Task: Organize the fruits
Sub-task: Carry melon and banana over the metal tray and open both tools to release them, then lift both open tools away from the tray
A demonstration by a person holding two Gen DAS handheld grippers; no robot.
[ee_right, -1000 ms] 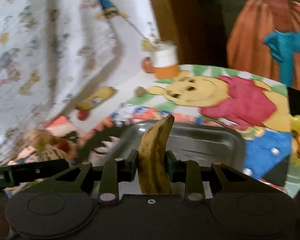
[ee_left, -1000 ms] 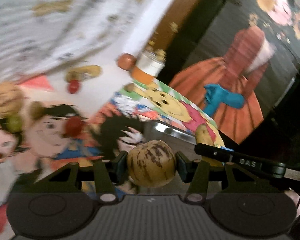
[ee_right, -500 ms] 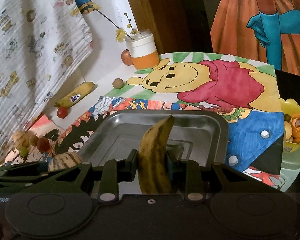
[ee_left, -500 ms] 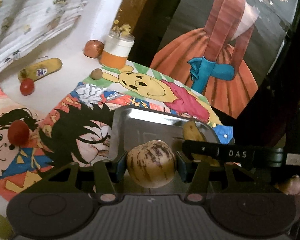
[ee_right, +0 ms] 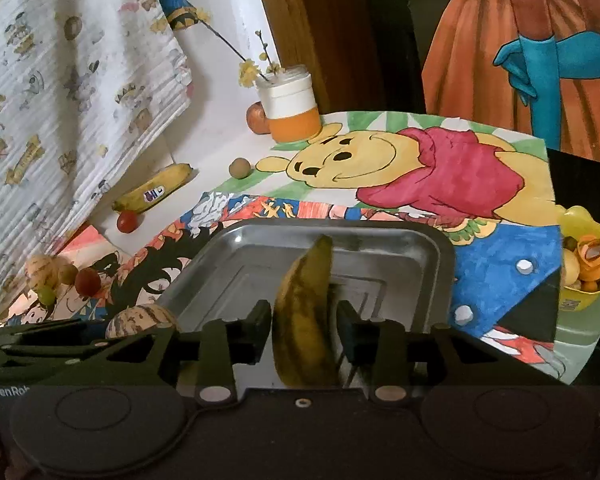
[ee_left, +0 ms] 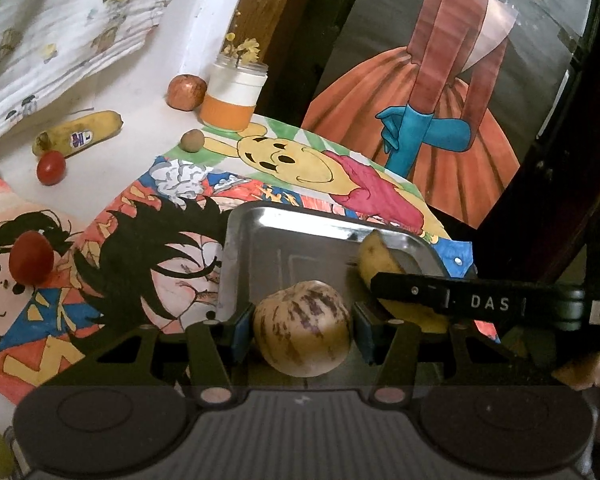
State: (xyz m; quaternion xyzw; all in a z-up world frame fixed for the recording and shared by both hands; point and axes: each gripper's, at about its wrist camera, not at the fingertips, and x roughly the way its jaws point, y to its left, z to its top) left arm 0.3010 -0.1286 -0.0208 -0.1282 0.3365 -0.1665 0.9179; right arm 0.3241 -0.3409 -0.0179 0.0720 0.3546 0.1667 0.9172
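My right gripper [ee_right: 304,338] has just been opening; banana [ee_right: 306,320] stands lengthwise between released fingers above tray [ee_right: 440,248]. Left gripper [ee_left: 303,330] grasps striped fruit [ee_left: 303,328]

A lived-in home corner: hand-coloured cartoon drawings [ee_right: 400,168] cover the table, a printed children's cloth [ee_right: 60,100] hangs beside a jar of flower sprigs [ee_right: 290,106].

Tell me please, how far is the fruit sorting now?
Nothing lies loose in the metal tray yet. In hand: the right gripper jaws have just been opening around the spotted banana over the tray; the left gripper holds the striped fruit over it too. Left: the stickered banana, apple, small brown fruit and red tomatoes lie outside on the table.
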